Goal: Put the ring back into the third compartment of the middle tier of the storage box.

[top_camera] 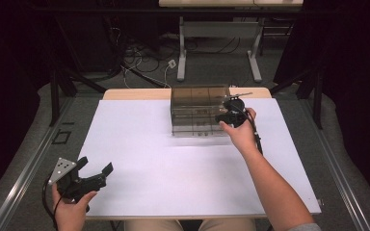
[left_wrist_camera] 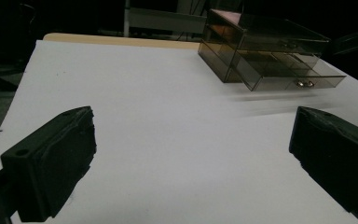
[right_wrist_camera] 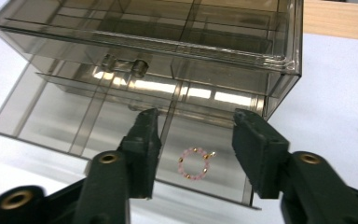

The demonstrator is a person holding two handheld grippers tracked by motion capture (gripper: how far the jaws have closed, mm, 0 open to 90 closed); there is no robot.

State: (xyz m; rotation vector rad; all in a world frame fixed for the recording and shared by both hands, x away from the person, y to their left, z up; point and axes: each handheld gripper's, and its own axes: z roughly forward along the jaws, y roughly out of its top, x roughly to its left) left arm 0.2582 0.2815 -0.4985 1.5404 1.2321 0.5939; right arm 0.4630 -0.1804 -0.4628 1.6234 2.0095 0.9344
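A smoky clear plastic drawer box (top_camera: pixel 200 110) stands at the far middle of the white table top. Its bottom drawer (right_wrist_camera: pixel 65 116) is pulled out, and a small ring of pink and gold beads (right_wrist_camera: pixel 195 163) lies in the drawer's right-hand compartment. My right gripper (right_wrist_camera: pixel 196 116) hovers over that compartment with its jaws apart, and the ring lies below the gap, touched by neither pad. In the high view, the right gripper (top_camera: pixel 224 118) is at the box's front right corner. My left gripper (top_camera: pixel 96 164) rests at the near left edge, open and holding nothing. In the left gripper view, its jaws (left_wrist_camera: pixel 196 116) frame the box (left_wrist_camera: pixel 261 51).
The white sheet (top_camera: pixel 173 163) covers the table, with a wooden edge (right_wrist_camera: pixel 340 18) behind the box. Beyond the table there are desk legs (top_camera: pixel 180 57) and cables on the floor. A dark rail (top_camera: pixel 24 163) runs along the left side.
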